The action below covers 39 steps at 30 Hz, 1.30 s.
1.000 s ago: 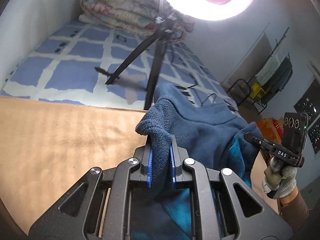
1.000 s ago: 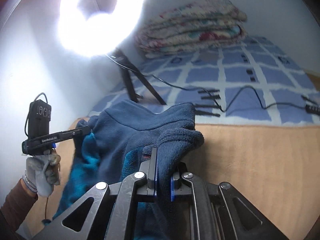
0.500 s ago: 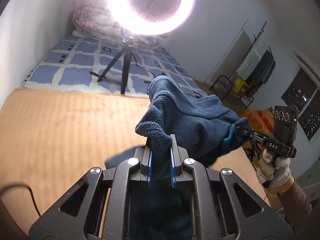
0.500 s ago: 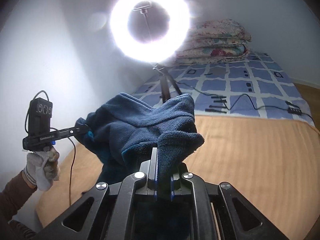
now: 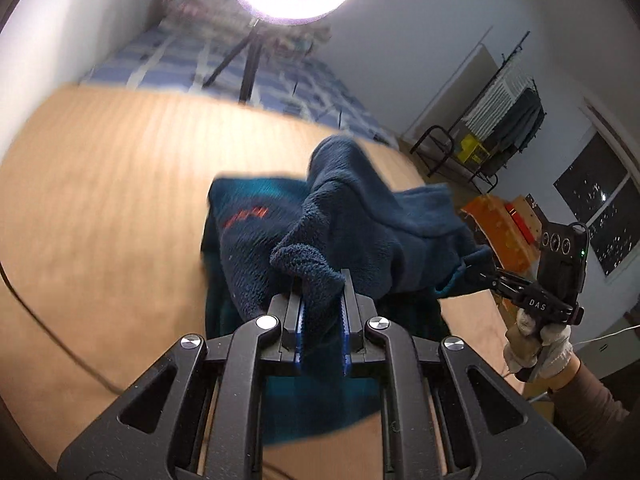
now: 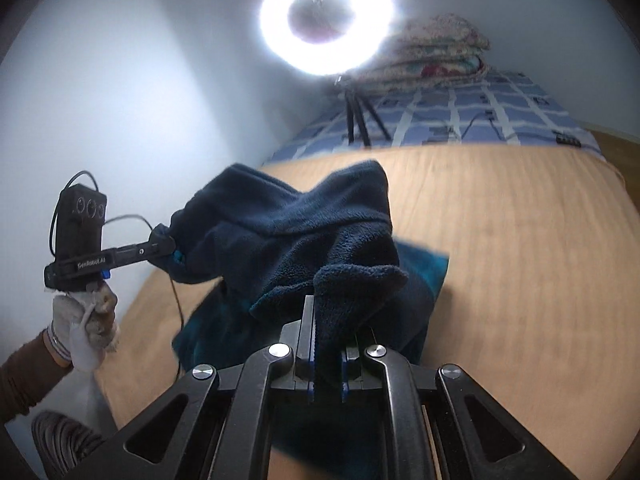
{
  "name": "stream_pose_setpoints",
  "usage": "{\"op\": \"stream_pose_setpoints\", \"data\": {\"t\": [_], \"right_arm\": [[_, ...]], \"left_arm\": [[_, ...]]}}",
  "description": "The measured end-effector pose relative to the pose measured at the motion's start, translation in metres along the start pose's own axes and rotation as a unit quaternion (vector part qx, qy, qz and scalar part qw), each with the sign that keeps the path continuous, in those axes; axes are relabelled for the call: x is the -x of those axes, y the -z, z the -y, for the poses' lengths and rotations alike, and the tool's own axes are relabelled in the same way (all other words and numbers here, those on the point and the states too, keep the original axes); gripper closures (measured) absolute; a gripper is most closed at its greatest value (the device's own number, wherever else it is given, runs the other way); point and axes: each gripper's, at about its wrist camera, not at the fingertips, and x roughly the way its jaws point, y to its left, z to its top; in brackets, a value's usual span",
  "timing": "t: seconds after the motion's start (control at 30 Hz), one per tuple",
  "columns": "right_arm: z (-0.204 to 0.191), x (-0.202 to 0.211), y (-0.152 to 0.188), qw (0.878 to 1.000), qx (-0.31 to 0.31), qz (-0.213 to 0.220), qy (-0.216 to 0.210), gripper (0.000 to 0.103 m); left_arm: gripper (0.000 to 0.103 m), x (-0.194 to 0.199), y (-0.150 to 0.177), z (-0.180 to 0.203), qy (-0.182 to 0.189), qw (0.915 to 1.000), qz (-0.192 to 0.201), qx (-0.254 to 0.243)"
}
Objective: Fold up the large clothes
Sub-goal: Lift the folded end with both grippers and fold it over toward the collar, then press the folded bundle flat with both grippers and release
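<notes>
A large dark blue fleece garment (image 5: 360, 232) with a teal lining and an orange print hangs between my two grippers above the tan blanket (image 5: 104, 184). My left gripper (image 5: 320, 304) is shut on one bunched edge of it. My right gripper (image 6: 326, 344) is shut on another edge. The right gripper also shows in the left wrist view (image 5: 492, 276), pinching the fleece's far corner. The left gripper shows in the right wrist view (image 6: 164, 246), doing the same. The garment's lower part (image 6: 420, 276) drapes down onto the blanket.
A bright ring light (image 6: 326, 20) on a black tripod (image 5: 250, 64) stands on the blue checked bedsheet (image 6: 500, 116) beyond the blanket. Folded quilts (image 6: 440, 48) lie at the far wall. A clothes rack (image 5: 508, 112) and an orange box (image 5: 488, 220) stand to the right.
Both grippers have risen and tilted down, still holding the fleece. The garment's lower part now lies spread on the blanket, showing its teal side and orange print.
</notes>
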Motion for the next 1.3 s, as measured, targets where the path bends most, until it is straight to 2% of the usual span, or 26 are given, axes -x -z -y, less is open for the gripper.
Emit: {"op": "stream_pose_setpoints", "data": {"t": [0.23,0.37,0.47,0.53,0.57,0.6,0.67,0.73,0.87,0.93,1.07,1.1,1.13,1.17,1.2,1.23,1.27,1.3], "right_arm": [[-0.021,0.006,0.042,0.999,0.043,-0.016,0.026,0.096],[-0.033,0.017,0.052,0.995,0.08,-0.028,0.046,0.086],[-0.03,0.036,0.056,0.996,0.074,-0.033,0.037,0.076],[-0.027,0.051,0.06,0.997,0.063,-0.027,0.026,0.076],[-0.025,0.058,0.061,0.998,0.055,-0.023,0.027,0.075],[-0.021,0.065,0.061,0.998,0.045,-0.018,0.031,0.073],[-0.013,0.071,0.059,0.999,0.027,-0.015,0.044,0.06],[-0.002,0.073,0.054,0.999,-0.005,-0.006,0.047,0.054],[0.021,0.058,0.049,0.994,-0.107,-0.006,-0.001,0.04],[0.027,0.04,0.053,0.989,-0.142,-0.028,-0.017,0.04],[0.03,0.008,0.066,0.982,-0.177,-0.069,-0.021,0.04],[0.03,0.0,0.07,0.979,-0.186,-0.079,-0.026,0.041],[0.029,-0.005,0.073,0.977,-0.192,-0.085,-0.029,0.043],[0.029,-0.011,0.076,0.975,-0.2,-0.091,-0.036,0.053],[0.029,-0.016,0.079,0.972,-0.208,-0.097,-0.041,0.064],[0.028,-0.018,0.081,0.971,-0.211,-0.102,-0.049,0.083],[0.028,-0.02,0.082,0.968,-0.217,-0.109,-0.064,0.09],[0.025,-0.018,0.079,0.97,-0.21,-0.109,-0.057,0.093]], "left_arm": [[0.089,0.002,0.048,-0.009,-0.016,0.9996,-0.024,0.002],[0.083,0.025,0.065,-0.005,-0.017,0.9996,-0.019,-0.013],[0.083,0.045,0.082,-0.007,-0.016,0.9995,-0.023,-0.015],[0.082,0.06,0.087,-0.01,-0.019,0.9996,-0.017,-0.014],[0.075,0.067,0.087,-0.015,-0.019,0.9997,-0.012,-0.005],[0.062,0.073,0.087,-0.022,-0.017,0.9998,-0.006,0.011],[0.052,0.079,0.082,-0.038,-0.013,0.9985,0.002,0.054],[0.05,0.077,0.076,-0.055,0.009,0.9931,-0.001,0.117],[0.048,0.056,0.069,-0.069,0.04,0.9815,-0.014,0.187],[0.048,0.04,0.067,-0.067,0.04,0.9799,-0.036,0.192],[0.048,0.011,0.069,-0.062,0.042,0.9762,-0.073,0.2],[0.049,0.005,0.072,-0.062,0.042,0.9742,-0.079,0.207],[0.055,0.002,0.074,-0.061,0.041,0.9732,-0.079,0.212],[0.076,0.002,0.074,-0.059,0.042,0.9732,-0.08,0.212],[0.088,0.001,0.074,-0.056,0.041,0.9741,-0.081,0.207],[0.091,0.003,0.074,-0.053,0.039,0.9757,-0.079,0.201],[0.092,0.009,0.073,-0.046,0.035,0.9789,-0.07,0.189],[0.093,0.015,0.073,-0.04,0.036,0.9815,-0.061,0.178]]}}
